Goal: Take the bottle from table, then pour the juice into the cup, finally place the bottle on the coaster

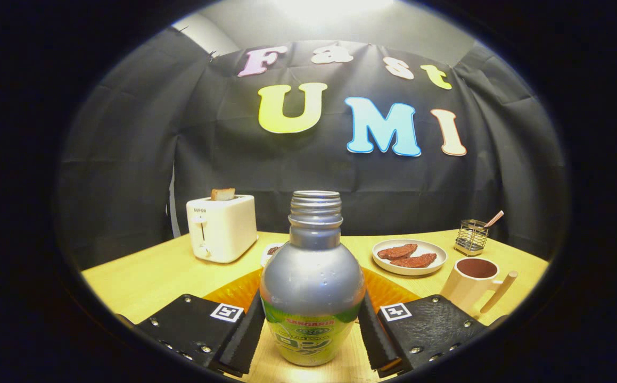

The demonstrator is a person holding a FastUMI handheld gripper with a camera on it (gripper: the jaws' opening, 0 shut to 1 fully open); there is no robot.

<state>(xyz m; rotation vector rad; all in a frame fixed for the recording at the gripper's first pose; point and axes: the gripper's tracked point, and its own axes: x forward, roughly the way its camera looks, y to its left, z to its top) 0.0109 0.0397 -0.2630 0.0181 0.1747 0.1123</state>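
An uncapped silver bottle [312, 287] with a green label stands upright between my fingers. My gripper [312, 322] is shut on it, with both pads against the bottle's lower sides. Light wood shows under its base. An orange coaster [233, 293] lies on the table just behind the bottle, which hides its middle. Beyond my right finger stands a cream cup [468, 287] with a wooden handle; its inside looks dark reddish brown.
The wooden table [143, 282] carries a white toaster [222, 227] with a slice of bread at the back left. A white plate [409, 271] with two brown pieces is at the back right, near a wire holder [470, 238]. A small dish [270, 250] peeks out behind the bottle.
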